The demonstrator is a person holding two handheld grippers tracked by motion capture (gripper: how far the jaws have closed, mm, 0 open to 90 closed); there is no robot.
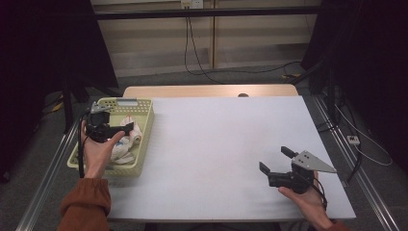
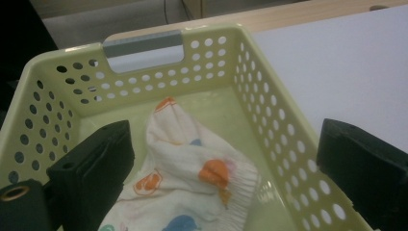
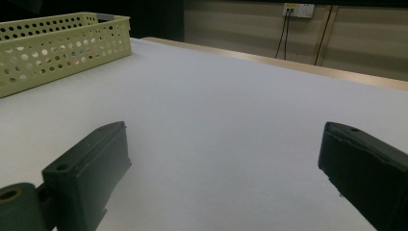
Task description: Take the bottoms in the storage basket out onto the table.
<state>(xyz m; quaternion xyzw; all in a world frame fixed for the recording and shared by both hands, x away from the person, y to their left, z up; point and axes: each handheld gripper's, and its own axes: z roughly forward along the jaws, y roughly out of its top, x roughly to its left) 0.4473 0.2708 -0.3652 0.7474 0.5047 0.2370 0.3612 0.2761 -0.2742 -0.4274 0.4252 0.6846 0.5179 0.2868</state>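
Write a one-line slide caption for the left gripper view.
Open left gripper poised above a patterned white sock lying in a perforated pale-yellow basket.

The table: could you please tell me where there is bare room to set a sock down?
The white table top lies bare between the green basket and the right gripper, back to the wooden edge. It is crowded inside the basket, where patterned socks lie under the open left gripper.

You see a white-topped desk [image 1: 226, 149] with a bare wooden strip along its far edge. Beyond it, black cables [image 1: 192, 53] hang from a white wall socket [image 1: 191, 4] and trail across the grey floor [image 1: 250, 77].
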